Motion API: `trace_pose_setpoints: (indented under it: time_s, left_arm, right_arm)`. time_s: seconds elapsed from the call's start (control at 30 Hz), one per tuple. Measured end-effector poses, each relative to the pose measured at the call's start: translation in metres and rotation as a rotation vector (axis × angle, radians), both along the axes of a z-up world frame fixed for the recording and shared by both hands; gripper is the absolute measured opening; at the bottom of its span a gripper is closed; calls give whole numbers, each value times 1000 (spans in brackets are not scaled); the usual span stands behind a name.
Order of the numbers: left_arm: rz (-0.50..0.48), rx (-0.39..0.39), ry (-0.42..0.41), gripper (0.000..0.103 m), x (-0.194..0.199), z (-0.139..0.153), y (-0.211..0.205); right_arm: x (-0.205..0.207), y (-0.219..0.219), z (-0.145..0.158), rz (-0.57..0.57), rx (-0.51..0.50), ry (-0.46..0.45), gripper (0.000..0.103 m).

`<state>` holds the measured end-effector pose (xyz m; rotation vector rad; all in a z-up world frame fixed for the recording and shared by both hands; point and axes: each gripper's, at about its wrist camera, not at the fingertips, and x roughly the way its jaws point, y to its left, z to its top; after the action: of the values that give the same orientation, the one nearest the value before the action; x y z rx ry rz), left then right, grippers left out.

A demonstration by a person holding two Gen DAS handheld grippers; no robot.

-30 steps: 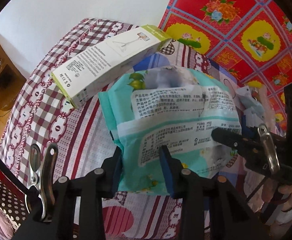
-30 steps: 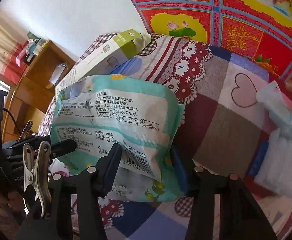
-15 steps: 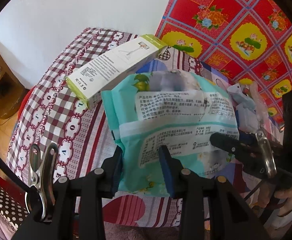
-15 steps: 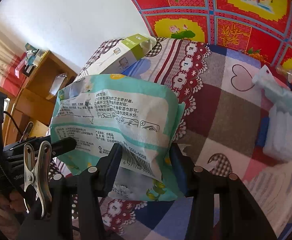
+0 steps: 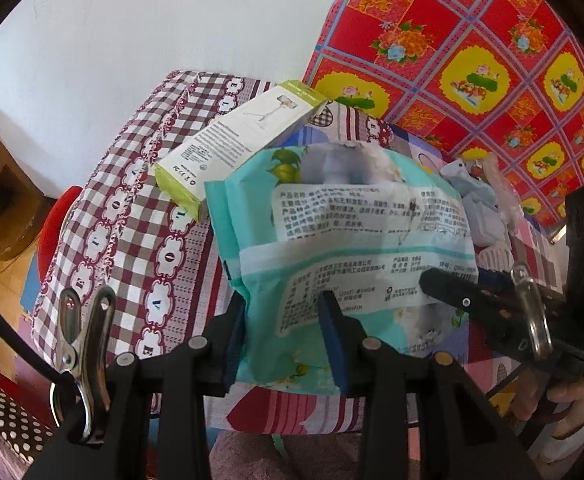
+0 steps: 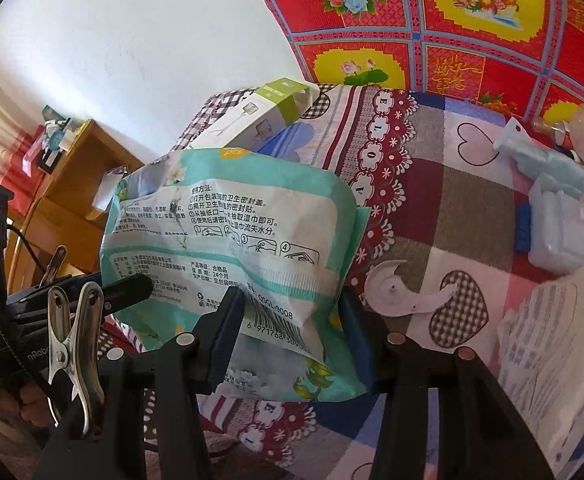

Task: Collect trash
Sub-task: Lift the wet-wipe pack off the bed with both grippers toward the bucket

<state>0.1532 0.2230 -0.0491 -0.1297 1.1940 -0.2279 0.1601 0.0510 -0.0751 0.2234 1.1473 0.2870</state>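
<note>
A crumpled teal wet-wipe packet [image 5: 351,216] with printed white labels hangs in the air above the bed-like surface, gripped from both sides. My left gripper [image 5: 282,312] is shut on its lower left edge. My right gripper [image 6: 290,304] is shut on the lower right edge of the same packet [image 6: 232,232], near the barcode. In each wrist view the other gripper's black finger pokes in against the packet: the right gripper [image 5: 451,284] and the left gripper [image 6: 132,286]. A white and green carton [image 5: 244,136] lies behind the packet on the cloth.
The checked, patterned cloth [image 5: 132,216] covers the surface below. To the right lie a pale blue crumpled wrapper [image 6: 547,164], a white plastic pack [image 6: 563,240], a round white lid piece [image 6: 391,288] and a printed white pack [image 6: 551,340]. A wooden shelf [image 6: 60,184] stands left.
Both grippers have risen and drawn back with the packet between them. The cloth and the carton now look smaller and farther away. The grips have not changed.
</note>
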Motion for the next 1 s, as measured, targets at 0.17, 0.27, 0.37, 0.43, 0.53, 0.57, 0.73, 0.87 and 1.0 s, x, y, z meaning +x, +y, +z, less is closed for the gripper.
trace_pose_setpoints:
  time_s: [0.17, 0.27, 0.37, 0.43, 0.53, 0.57, 0.73, 0.87, 1.0]
  left_arm:
    - [-6, 2, -15, 38, -4, 6, 4]
    - [-2, 1, -25, 38, -6, 11, 4]
    - [9, 0, -35, 38, -5, 17, 3]
    - [13, 3, -40, 38, -5, 20, 1]
    - [28, 11, -53, 38, -6, 26, -1]
    - [36, 9, -55, 38, -6, 27, 0]
    - [82, 9, -67, 38, -8, 34, -1]
    - [110, 16, -90, 38, -10, 38, 0]
    - [151, 22, -96, 38, -16, 40, 7]
  right_arm:
    - [-6, 4, 5, -16, 9, -9, 50]
    - [-7, 5, 8, -17, 10, -18, 50]
    - [-6, 4, 11, -16, 16, -22, 50]
    - [-6, 3, 15, -14, 18, -28, 50]
    - [-5, 2, 21, -11, 21, -39, 50]
    - [-4, 2, 22, -8, 22, -41, 50]
    - [1, 2, 28, 20, 27, -49, 50]
    - [4, 5, 31, 55, 31, -62, 50]
    - [8, 12, 33, 80, 39, -69, 50]
